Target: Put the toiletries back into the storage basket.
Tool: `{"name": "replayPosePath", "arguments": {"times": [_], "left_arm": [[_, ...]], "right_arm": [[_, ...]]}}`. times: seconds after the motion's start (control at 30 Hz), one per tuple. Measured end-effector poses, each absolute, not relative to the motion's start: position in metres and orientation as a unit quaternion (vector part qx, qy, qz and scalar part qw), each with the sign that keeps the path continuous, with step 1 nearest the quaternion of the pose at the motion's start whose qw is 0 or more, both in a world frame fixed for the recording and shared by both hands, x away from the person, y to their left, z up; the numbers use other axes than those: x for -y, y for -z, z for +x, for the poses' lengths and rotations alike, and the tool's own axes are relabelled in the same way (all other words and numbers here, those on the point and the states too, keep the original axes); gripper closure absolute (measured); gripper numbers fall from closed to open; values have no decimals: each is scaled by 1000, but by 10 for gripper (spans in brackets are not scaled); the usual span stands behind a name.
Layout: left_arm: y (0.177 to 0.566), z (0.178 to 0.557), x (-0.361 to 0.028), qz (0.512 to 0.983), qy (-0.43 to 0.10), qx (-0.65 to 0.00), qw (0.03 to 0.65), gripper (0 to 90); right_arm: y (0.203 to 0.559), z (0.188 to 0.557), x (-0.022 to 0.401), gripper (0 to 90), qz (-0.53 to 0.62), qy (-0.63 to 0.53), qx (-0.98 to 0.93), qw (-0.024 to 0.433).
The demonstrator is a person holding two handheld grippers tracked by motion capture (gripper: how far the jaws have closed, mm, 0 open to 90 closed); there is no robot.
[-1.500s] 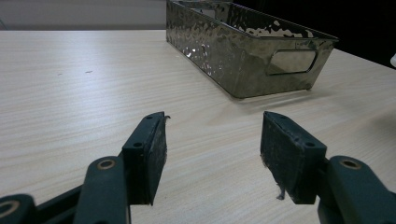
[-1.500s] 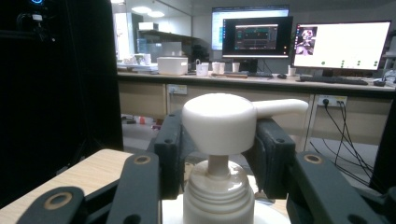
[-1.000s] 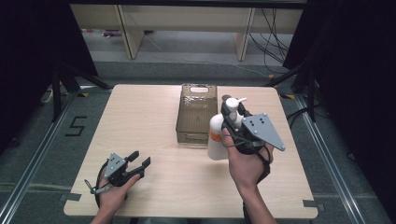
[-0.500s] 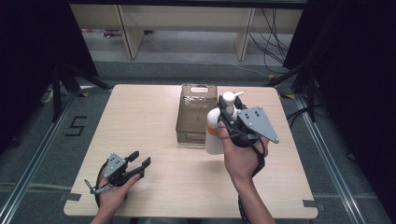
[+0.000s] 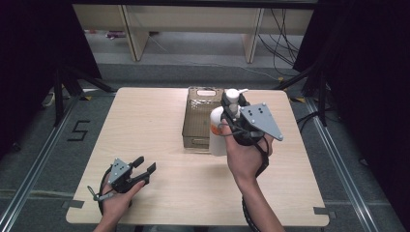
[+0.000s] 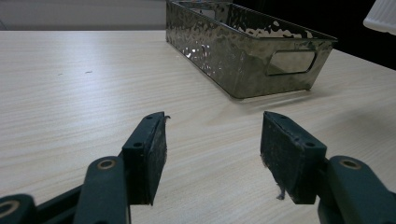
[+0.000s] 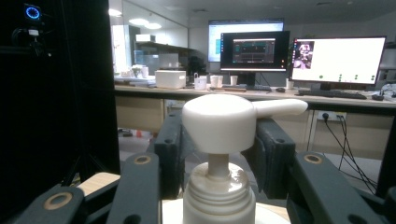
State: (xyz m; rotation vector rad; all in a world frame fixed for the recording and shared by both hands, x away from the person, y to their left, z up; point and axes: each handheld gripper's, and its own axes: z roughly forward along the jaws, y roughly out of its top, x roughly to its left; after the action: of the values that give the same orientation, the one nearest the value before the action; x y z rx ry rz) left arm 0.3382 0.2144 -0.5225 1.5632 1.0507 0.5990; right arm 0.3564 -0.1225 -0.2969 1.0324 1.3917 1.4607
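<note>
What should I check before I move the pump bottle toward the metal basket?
1. Right gripper closed on the pump bottle: ok, the jaws sit on both sides of its neck.
2. Bottle upright: ok, pump head on top.
3. Bottle clear of the table: cannot tell from the high view.
4. Metal basket free to receive it: cannot tell, since its floor is mostly hidden.
5. Left gripper out of the way: ok, open with nothing between the jaws, near the table's front edge.
6. Path from bottle to basket: ok, the bottle is right beside the basket's right side.
</note>
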Motion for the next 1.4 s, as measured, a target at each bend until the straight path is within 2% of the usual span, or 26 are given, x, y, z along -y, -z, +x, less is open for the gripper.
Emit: {"name": "replayPosePath", "arguments": {"times": [1.4], "left_arm": [[523,338,-215,660,-249,-445,552,404]], "right_arm": [[284,396,100,600,416,-579,-549,437]]}}
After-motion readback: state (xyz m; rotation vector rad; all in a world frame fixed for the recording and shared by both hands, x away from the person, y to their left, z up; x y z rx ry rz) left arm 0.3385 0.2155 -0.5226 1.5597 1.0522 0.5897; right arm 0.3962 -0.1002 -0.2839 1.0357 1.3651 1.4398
